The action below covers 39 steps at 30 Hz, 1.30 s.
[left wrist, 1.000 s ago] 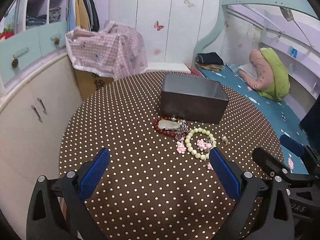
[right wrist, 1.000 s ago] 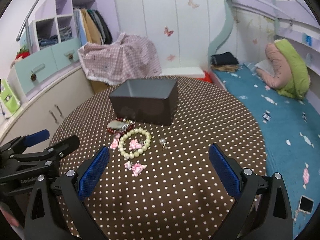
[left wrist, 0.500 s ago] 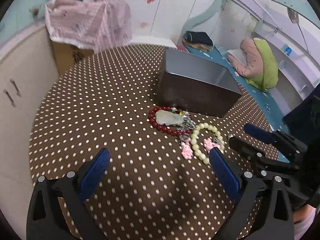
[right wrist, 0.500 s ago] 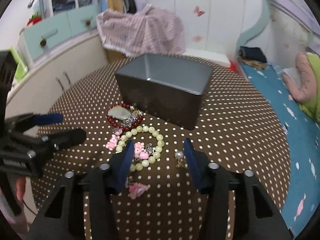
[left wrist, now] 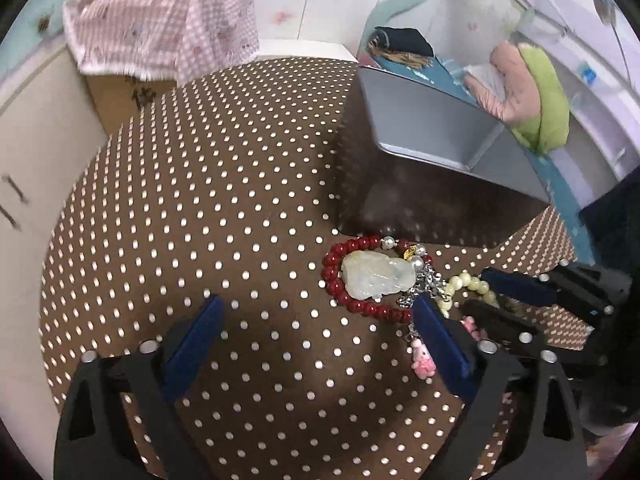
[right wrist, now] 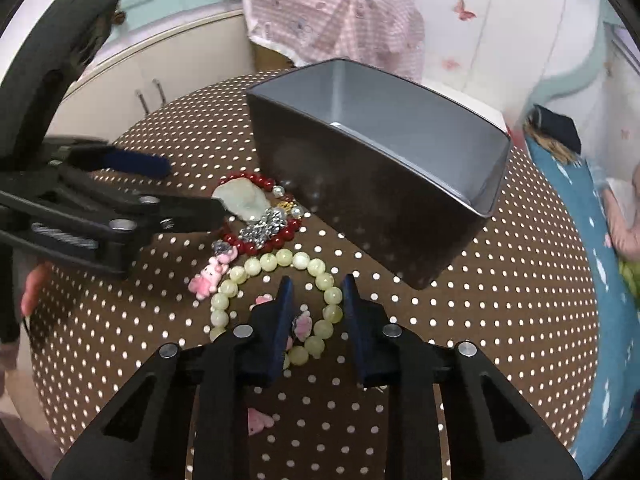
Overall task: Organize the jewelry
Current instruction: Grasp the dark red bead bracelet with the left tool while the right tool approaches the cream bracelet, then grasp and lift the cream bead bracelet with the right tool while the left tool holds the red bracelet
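A red bead bracelet (left wrist: 332, 276) with a pale jade pendant (left wrist: 376, 276) lies in front of the dark tin box (left wrist: 420, 204). My left gripper (left wrist: 316, 302) hangs low over the dotted cloth; its jaws are closing, with only cloth between them. Its right fingertip (left wrist: 420, 304) is at the red bracelet's near edge. A pale green bead bracelet (right wrist: 276, 260) lies nearer. My right gripper (right wrist: 317, 282) straddles its right side, jaws closing, and the pads are not pressing the beads. In the right wrist view the left gripper (right wrist: 196, 188) is beside the pendant (right wrist: 240, 198).
The open tin box (right wrist: 360, 200) stands just behind the jewelry. Small pink charms (right wrist: 208, 276) lie by the bracelets, another (right wrist: 260, 420) under my right gripper. A cloth-draped carton (left wrist: 160, 32) is behind the round table, cupboards are on the left and a bed (right wrist: 592, 240) on the right.
Both grippers came forward and down onto the jewelry. The right jaws narrowed from wide to a small gap over the green beads. The left jaws narrowed slightly.
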{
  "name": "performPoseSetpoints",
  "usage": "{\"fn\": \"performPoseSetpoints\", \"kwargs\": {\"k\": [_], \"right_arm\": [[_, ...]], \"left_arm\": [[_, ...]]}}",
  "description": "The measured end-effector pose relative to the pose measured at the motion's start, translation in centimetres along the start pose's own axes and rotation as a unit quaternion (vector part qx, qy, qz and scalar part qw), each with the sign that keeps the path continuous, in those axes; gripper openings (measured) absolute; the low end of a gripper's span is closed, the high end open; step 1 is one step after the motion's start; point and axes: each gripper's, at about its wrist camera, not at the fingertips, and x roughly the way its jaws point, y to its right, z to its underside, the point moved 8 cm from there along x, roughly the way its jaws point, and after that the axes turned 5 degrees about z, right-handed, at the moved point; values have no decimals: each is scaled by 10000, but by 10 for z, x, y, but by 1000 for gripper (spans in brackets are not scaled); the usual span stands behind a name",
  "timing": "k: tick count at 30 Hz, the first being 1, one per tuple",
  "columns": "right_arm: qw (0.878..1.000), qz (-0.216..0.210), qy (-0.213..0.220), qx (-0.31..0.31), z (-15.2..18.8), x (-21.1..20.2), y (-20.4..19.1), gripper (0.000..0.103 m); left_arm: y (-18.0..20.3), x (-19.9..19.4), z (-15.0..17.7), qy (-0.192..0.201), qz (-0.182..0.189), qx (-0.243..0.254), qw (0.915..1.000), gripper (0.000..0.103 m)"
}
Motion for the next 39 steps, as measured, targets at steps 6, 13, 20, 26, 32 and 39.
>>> {"fn": "performPoseSetpoints", "kwargs": {"k": [6, 13, 20, 26, 32, 39], "right_arm": [[9996, -199, 76, 186, 8, -5, 9, 17], [9978, -195, 275, 566, 21, -19, 22, 13], [9955, -84, 544, 771, 4, -33, 37, 6], [9957, -312, 558, 671, 1, -44, 32, 9], [9988, -246, 98, 402, -2, -23, 26, 9], [9993, -186, -322, 29, 2, -10, 19, 19]], "left_arm": [[25, 6, -9, -108, -208, 633, 9977, 26], [34, 8, -15, -436, -465, 1073, 9922, 7], [26, -18, -20, -178, -75, 708, 9973, 7], [36, -40, -21, 64, 23, 684, 9976, 6], [44, -57, -32, 250, 92, 738, 9969, 6], [44, -76, -41, 407, 178, 645, 9969, 6]]}}
